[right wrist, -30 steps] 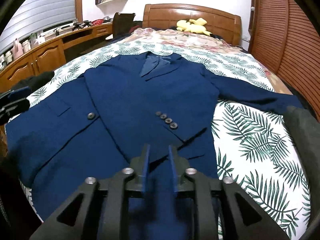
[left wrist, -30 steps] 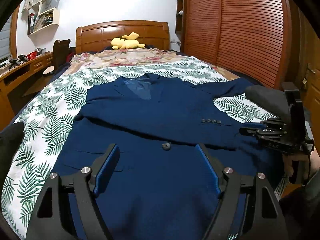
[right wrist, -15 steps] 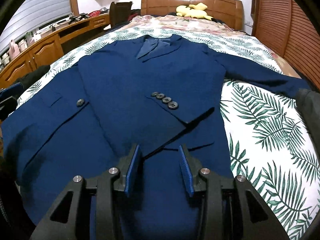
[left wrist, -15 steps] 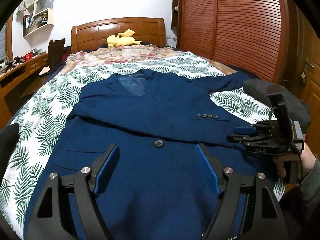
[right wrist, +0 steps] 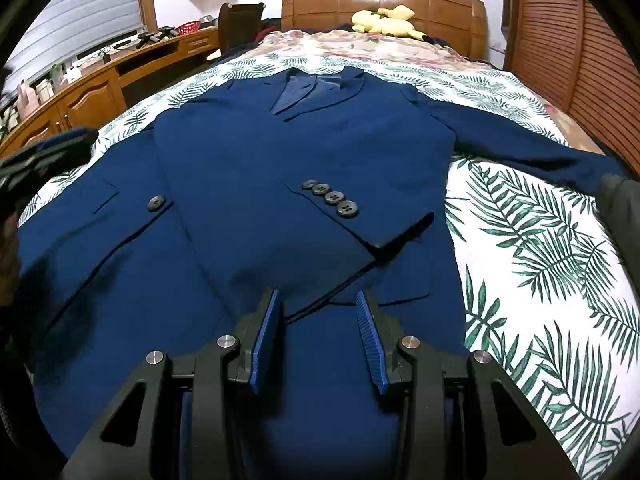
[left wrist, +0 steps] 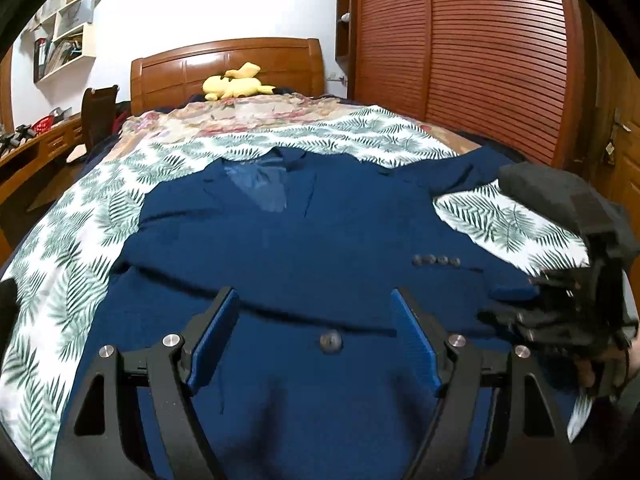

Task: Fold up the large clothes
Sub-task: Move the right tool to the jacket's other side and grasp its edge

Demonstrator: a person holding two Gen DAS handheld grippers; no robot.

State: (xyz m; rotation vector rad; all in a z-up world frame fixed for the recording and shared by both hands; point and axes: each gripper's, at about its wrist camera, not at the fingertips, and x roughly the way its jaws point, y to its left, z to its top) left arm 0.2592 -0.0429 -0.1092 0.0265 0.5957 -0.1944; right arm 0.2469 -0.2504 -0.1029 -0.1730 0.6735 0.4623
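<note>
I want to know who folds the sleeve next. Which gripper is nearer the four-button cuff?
Right. The right gripper sits just below the four-button cuff; the left gripper is farther off, over the front button.

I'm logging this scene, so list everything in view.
jacket: one, navy, flat on the bed, one sleeve folded across its front
cuff buttons: four, dark, on the folded sleeve
bedspread: one, white with green leaves, under the jacket
plush: one, yellow, by the headboard
headboard: one, brown wood, far end
wardrobe: one, reddish slatted wood, right of the bed
desk: one, brown wood, left of the bed
chair: one, dark, at the desk
left tongs: black, blue pads, open over the hem
right tongs: black, blue pads, open over the hem
</note>
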